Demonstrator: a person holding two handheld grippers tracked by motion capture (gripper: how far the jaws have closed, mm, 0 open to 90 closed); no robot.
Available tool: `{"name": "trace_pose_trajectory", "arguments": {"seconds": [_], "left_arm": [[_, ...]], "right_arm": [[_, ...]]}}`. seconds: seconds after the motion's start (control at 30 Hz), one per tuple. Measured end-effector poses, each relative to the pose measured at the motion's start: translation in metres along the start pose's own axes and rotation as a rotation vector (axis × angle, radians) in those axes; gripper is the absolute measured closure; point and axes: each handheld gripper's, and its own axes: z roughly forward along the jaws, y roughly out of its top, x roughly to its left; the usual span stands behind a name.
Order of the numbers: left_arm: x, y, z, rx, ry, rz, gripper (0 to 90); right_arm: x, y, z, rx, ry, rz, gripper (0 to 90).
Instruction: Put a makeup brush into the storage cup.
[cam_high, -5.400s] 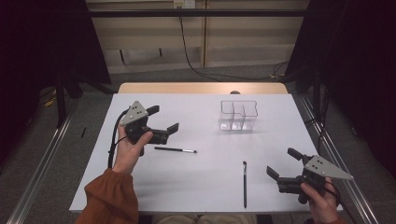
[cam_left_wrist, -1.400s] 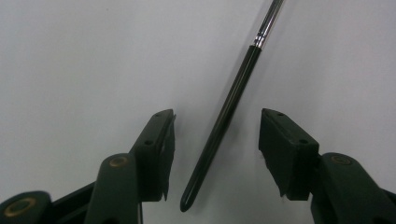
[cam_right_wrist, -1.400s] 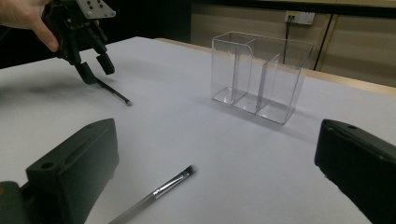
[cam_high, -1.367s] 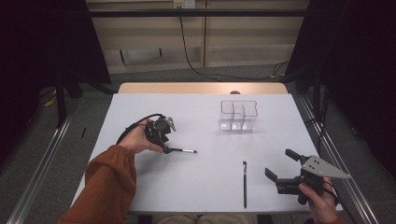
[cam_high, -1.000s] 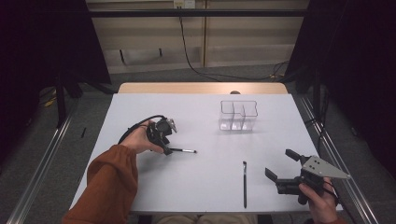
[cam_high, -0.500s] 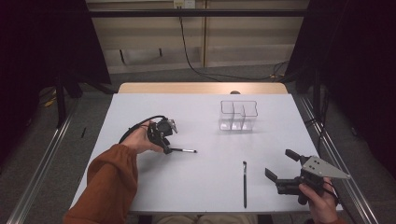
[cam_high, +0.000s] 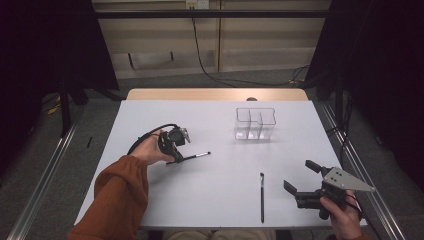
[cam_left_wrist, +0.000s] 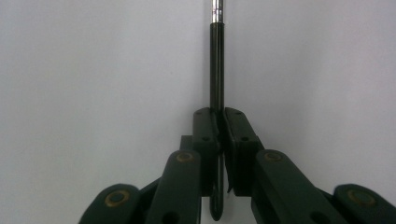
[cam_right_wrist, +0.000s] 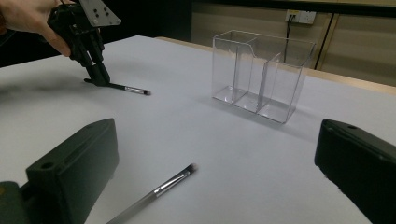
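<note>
Left tongs (cam_high: 176, 159) pinch a thin brush (cam_left_wrist: 216, 70) lying left of table (cam_high: 210, 200) centre.
Light, stiff, slick handle; jaws just closed near its butt, so grip toward the middle. Right tongs (cam_high: 300, 181) wide, empty.

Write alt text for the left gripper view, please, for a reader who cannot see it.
The left claw is shut on a thin black brush that lies on the white table. The handle runs straight up the picture from between the jaws to a silver band at the top edge.
</note>
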Motion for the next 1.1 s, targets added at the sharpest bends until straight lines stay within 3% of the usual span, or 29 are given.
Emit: {"name": "trace_pose_trajectory", "arguments": {"seconds": [0.17, 0.37, 0.53, 1.1], "left_arm": [[0.002, 0.000, -0.001, 0.009, 0.002, 0.013, 84.1], [0.003, -0.003, -0.001, -0.031, -0.017, -0.038, 84.2], [0.005, -0.004, -0.002, -0.029, -0.019, -0.031, 84.2], [0.007, -0.011, -0.007, -0.093, -0.041, -0.089, 84.2]], "right_arm": [[0.000, 0.000, 0.000, 0.000, 0.000, 0.000, 0.0], [0.000, 0.000, 0.000, -0.001, -0.001, -0.001, 0.0], [0.000, 0.000, 0.000, -0.001, 0.000, 0.001, 0.0], [0.000, 0.000, 0.000, 0.000, -0.002, 0.001, 0.0]]}}
